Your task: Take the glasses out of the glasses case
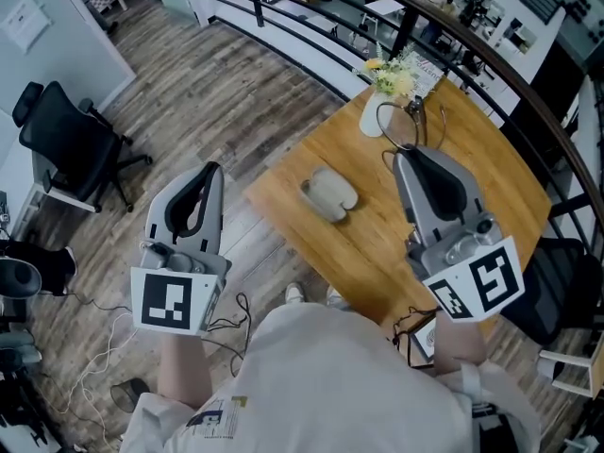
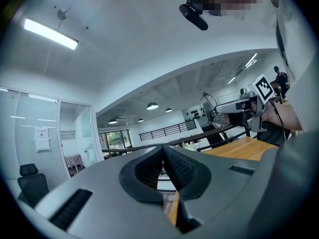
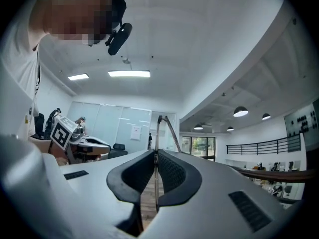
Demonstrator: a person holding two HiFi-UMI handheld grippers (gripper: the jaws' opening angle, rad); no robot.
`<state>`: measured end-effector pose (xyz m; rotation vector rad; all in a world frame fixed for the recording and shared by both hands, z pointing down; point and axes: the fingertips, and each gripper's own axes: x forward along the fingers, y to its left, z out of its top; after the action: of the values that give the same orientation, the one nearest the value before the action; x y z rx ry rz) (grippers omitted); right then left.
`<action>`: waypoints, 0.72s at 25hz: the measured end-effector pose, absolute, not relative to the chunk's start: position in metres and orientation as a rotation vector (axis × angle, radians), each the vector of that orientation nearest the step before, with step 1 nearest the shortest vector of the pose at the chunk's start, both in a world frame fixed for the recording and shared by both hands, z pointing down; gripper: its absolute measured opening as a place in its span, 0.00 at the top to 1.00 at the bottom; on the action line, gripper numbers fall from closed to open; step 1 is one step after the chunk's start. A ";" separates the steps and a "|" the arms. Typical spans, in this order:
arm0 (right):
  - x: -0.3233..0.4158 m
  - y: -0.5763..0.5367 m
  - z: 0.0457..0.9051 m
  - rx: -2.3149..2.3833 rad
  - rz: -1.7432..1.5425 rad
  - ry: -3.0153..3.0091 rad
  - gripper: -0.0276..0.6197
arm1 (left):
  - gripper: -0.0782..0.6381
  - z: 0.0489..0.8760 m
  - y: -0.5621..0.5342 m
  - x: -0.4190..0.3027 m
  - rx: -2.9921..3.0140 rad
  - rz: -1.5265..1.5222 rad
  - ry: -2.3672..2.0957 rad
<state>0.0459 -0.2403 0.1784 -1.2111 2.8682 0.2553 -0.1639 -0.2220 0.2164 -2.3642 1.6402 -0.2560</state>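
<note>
A grey-beige glasses case (image 1: 330, 194) lies near the left edge of the wooden table (image 1: 491, 173). My right gripper (image 1: 406, 154) is raised over the table, right of the case, and is shut on thin wire-framed glasses (image 1: 398, 125), which stick out past its tips. In the right gripper view the metal frame (image 3: 158, 126) runs up from between the closed jaws (image 3: 155, 153). My left gripper (image 1: 209, 168) hangs left of the table, over the floor; its jaws (image 2: 162, 153) meet with nothing between them. The left gripper view shows the right gripper (image 2: 234, 106) holding the glasses (image 2: 209, 108).
A white vase with yellow flowers (image 1: 379, 109) stands at the table's far corner, just beyond the glasses. A black railing (image 1: 311, 22) curves behind the table. A black office chair (image 1: 66, 140) and cables (image 1: 104, 347) are on the wood floor at left.
</note>
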 end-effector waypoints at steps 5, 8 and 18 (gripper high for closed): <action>0.045 -0.241 0.206 -1.227 0.191 2.924 0.89 | 0.87 0.237 -0.221 -0.167 -2.371 -0.303 1.664; 0.046 -0.241 0.223 -1.237 0.143 2.955 0.89 | 0.87 0.248 -0.218 -0.168 -2.372 -0.338 1.680; 0.051 -0.245 0.251 -1.272 0.063 2.982 0.89 | 0.87 0.267 -0.218 -0.164 -2.423 -0.391 1.724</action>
<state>0.0514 -0.2455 0.2507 -1.2724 2.9820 0.0635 -0.1638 -0.2183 0.2670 -2.4231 1.7243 -0.3910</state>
